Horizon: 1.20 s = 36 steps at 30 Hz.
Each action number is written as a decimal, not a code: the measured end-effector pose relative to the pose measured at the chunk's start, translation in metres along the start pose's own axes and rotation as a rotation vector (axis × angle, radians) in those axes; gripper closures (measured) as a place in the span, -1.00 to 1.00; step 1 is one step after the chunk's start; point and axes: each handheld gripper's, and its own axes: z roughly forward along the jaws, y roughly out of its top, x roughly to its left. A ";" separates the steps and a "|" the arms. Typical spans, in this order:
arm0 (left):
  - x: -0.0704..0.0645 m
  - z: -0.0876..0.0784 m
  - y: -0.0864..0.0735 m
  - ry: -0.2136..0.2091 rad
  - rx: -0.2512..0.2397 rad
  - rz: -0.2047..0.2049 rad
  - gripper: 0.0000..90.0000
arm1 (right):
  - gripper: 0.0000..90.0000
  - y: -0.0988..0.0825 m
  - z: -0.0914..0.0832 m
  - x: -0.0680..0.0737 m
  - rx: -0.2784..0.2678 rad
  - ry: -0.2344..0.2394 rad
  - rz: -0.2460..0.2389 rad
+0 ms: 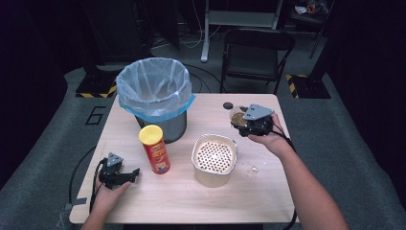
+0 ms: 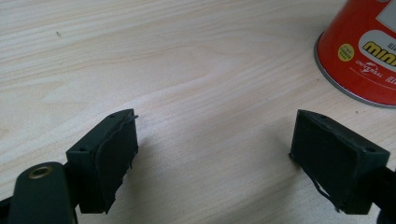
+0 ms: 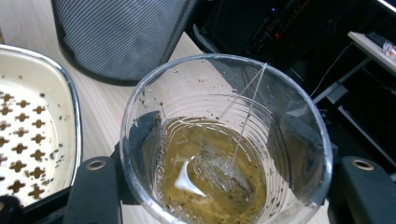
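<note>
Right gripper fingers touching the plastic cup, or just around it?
Touching. In the right gripper view the clear cup sits between the right gripper's black fingers, which press against its wall on both sides.

crisp can (image 2: 362,51) cut off by frame edge, cup (image 3: 226,140) base cropped
</note>
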 end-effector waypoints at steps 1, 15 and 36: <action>0.000 0.000 0.000 0.000 0.000 0.000 -0.68 | -0.21 0.002 0.002 0.002 0.005 0.011 -0.020; 0.000 0.000 0.000 0.000 -0.001 0.000 -0.68 | -0.21 0.018 0.018 0.021 0.025 0.037 -0.202; 0.000 0.000 0.000 0.000 -0.001 0.000 -0.68 | -0.20 0.024 0.019 0.046 0.009 -0.008 -0.401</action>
